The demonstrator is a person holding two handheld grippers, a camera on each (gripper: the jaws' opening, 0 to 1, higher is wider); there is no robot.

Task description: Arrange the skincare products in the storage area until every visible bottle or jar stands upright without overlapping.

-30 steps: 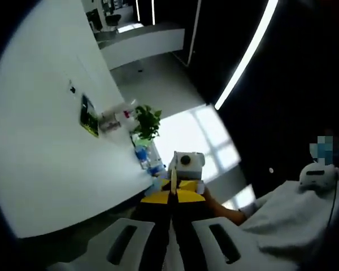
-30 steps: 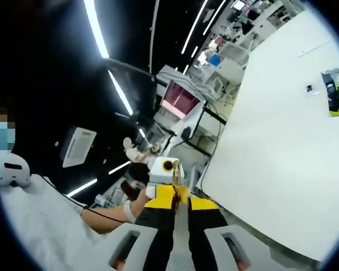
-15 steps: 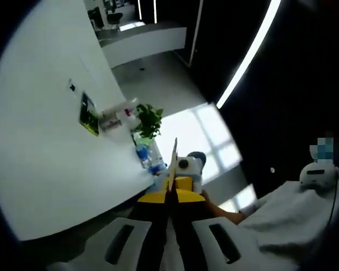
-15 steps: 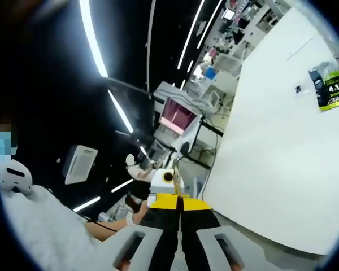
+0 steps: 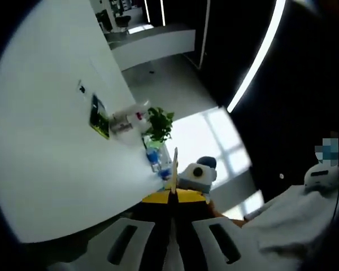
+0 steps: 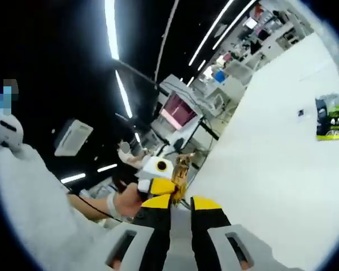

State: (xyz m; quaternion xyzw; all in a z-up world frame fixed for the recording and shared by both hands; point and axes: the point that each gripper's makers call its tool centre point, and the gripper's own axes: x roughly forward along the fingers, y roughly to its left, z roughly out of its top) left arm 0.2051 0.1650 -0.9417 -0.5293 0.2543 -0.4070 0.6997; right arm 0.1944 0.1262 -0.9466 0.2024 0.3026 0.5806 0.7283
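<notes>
While both grippers raised off white worktop (image 5: 51,186): left gripper (image 5: 170,240) jaws closed, empty; right gripper (image 6: 181,237) jaws slightly apart, empty. Skincare bottles (image 5: 130,119) clustered at far worktop edge beside plant (image 5: 161,125), well ahead-left of left gripper, the nearer one.

The white table (image 5: 51,169) is looking smooth and matt; at two o'clock, the green pouch (image 6: 333,117) is shining like glossy plastic.
</notes>
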